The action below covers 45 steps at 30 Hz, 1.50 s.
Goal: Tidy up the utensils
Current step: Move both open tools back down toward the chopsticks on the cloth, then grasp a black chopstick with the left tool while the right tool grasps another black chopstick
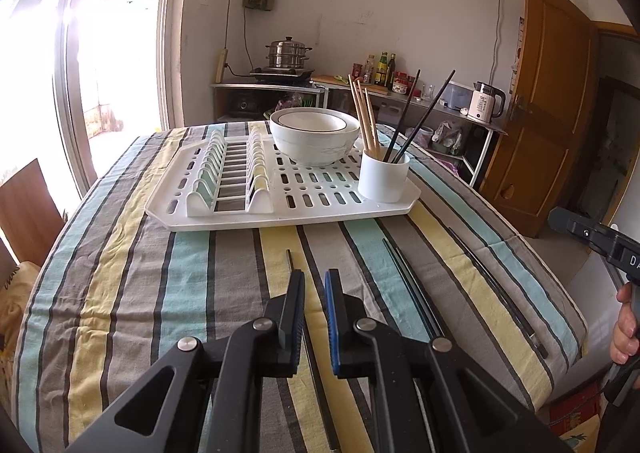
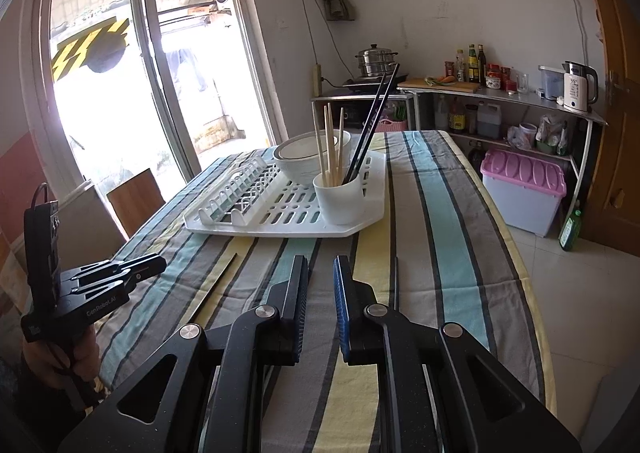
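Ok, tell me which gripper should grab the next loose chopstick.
Probably left: the left gripper sits over a black chopstick lined up between its fingers. The right gripper has its nearest chopstick just outside its fingers.

Both wrist views look forward, angled down over the striped table [image 1: 120, 293], low and close; both share the white rack [image 1: 280, 209], left camera sitting further left.

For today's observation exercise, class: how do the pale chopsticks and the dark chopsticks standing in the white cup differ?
The pale chopsticks are light wood-coloured; the dark chopsticks are black. The pale chopsticks are shorter, while the dark chopsticks reach higher above the rim. There are more pale chopsticks than the two dark chopsticks. Both sets stand leaning in the white cup on the drying rack.
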Available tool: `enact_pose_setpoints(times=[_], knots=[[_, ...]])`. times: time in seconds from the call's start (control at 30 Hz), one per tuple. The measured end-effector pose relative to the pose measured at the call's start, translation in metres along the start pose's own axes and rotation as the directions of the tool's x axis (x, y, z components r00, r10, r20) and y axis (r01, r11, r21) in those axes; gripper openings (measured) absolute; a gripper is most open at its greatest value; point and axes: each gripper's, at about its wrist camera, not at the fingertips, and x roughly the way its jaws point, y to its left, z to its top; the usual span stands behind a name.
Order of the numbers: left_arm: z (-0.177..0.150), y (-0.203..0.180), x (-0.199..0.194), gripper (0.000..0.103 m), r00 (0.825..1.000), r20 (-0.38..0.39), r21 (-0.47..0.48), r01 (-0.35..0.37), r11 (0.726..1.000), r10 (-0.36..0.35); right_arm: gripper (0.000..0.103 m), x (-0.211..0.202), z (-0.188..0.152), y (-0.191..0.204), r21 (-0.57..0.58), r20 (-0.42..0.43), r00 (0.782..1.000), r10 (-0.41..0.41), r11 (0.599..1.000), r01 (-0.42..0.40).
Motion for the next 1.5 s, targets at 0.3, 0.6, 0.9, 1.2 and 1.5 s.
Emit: enact_pose_setpoints(times=[0.3,0.6,0.9,1.2,1.5], knots=[[-0.002,0.015,0.037,0.015,0.996,-0.086,-0.025,-0.024,0.999,0.022,0.013,0.057,-0.013,0.008,0.013,-0.133,0.991,0.015,1.0,-0.013],[0.004,0.022,0.081,0.015,0.984,-0.174,-0.019,-0.032,0.999,0.029,0.013,0.113,-0.016,0.017,0.028,-0.25,0.968,0.024,0.999,-0.018],[0.012,0.024,0.105,0.015,0.975,-0.222,-0.025,-0.037,0.999,0.031,0.013,0.146,-0.013,0.021,0.024,-0.311,0.95,-0.012,1.0,0.02],[0.016,0.02,0.123,0.015,0.963,-0.263,-0.006,-0.059,0.998,0.055,0.013,0.161,-0.012,0.022,-0.012,-0.336,0.94,-0.057,0.998,0.056],[0.015,-0.003,0.13,0.016,0.953,-0.261,0.142,-0.117,0.983,0.151,0.007,0.164,-0.013,0.03,-0.084,-0.334,0.936,-0.117,0.992,0.094]])
